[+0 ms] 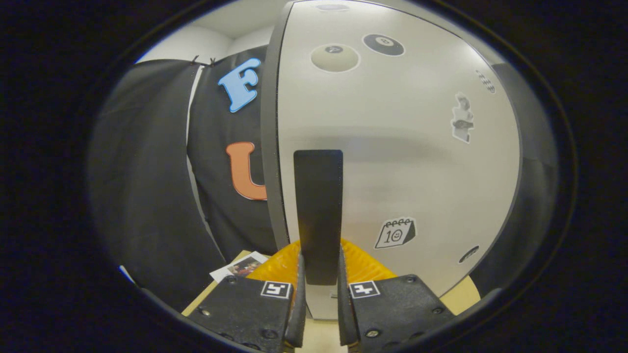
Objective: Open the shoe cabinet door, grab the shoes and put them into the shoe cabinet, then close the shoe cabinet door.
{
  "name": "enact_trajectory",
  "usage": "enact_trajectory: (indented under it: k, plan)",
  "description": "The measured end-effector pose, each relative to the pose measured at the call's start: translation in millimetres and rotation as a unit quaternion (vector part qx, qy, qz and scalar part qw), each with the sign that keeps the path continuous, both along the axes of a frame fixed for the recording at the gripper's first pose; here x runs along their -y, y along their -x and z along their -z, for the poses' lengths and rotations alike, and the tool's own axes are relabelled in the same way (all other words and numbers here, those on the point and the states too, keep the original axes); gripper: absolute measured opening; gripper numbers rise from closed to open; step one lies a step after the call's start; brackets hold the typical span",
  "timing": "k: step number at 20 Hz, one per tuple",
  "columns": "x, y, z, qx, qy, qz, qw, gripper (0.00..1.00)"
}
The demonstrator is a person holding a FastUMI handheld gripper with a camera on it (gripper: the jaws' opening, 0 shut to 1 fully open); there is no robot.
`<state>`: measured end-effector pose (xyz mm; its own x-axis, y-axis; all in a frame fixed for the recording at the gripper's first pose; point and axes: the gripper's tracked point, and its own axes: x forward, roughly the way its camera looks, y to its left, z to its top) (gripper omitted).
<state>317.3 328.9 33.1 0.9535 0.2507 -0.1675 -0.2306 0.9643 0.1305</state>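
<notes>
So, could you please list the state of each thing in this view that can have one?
Shoe cabinet door: looks shut or nearly so, its left edge visible, stickers on its face.
Door handle: upright dark bar, held between the fingers at its lower end.
Gripper: closed on the door handle, a finger at each side.
Photo card: lying flat on the table, left of the fingers.
Yellow item: behind the fingers, partly hidden.

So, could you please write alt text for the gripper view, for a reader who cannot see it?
The gripper has its two fingers closed on the tall black bar handle of the pale grey sticker-covered cabinet door. A ribbed yellow object lies at the door's foot, on the light wooden surface.
</notes>
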Motion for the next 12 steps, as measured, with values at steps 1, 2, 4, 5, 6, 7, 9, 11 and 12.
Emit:
enact_trajectory:
  k: [1,2,4,5,6,7,9,11,12]
  plan:
    - [1,9,0,0.001,-0.001,-0.008,1.0,0.29]
    - [5,20,2,0.0,-0.005,-0.016,1.0,0.28]
    - [10,38,6,0.003,-0.005,-0.028,1.0,0.27]
    - [15,49,6,0.005,-0.003,-0.033,0.999,0.27]
    - [20,62,8,0.007,-0.002,-0.038,0.999,0.27]
    - [27,76,9,0.009,-0.003,-0.042,0.999,0.27]
    - [41,101,11,0.012,-0.004,-0.05,0.999,0.26]
    - [57,125,14,0.012,-0.003,-0.055,0.998,0.26]
    - [68,137,16,0.011,-0.01,-0.054,0.998,0.25]
